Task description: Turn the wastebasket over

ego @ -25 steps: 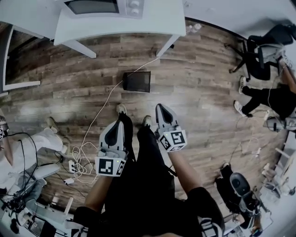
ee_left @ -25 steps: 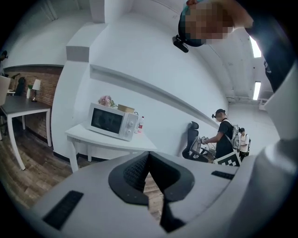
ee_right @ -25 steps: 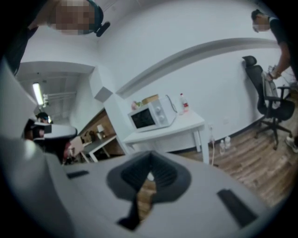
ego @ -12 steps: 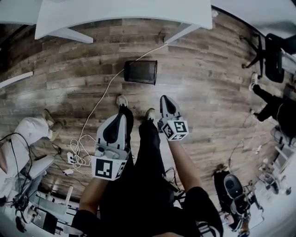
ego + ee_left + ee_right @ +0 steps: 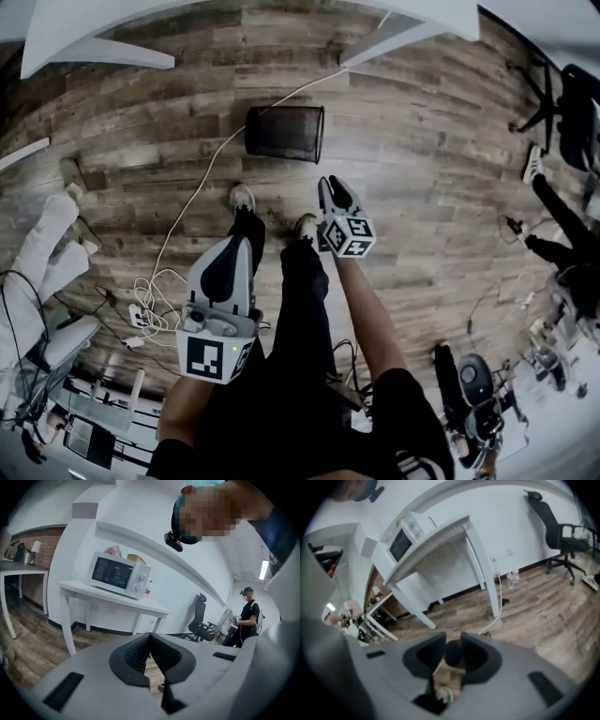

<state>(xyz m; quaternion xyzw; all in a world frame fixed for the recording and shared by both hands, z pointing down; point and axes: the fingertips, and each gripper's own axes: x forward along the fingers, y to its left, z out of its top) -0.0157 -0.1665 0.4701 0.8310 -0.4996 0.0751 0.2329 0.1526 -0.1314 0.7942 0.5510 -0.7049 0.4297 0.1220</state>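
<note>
The black mesh wastebasket (image 5: 284, 133) sits on the wooden floor just ahead of the person's shoes (image 5: 242, 199), below the white table. My right gripper (image 5: 333, 192) points down toward it and hangs a short way in front of it without touching. Its jaws have just been opening and hold nothing. In the right gripper view (image 5: 452, 639) a dark shape, seemingly the wastebasket (image 5: 451, 654), shows through the gap. My left gripper (image 5: 236, 246) hangs lower left over the person's leg. In the left gripper view its tips (image 5: 149, 637) meet, empty.
A white cable (image 5: 202, 187) runs across the floor to a power strip (image 5: 141, 323) at the left. White table legs (image 5: 94, 52) stand beyond the basket, a microwave (image 5: 117, 573) on top. An office chair (image 5: 572, 94) and seated people are at the edges.
Both grippers have dropped toward the floor, the right one further, and the wastebasket now looks nearer and larger. The right jaws have parted. The left jaws stay shut.
</note>
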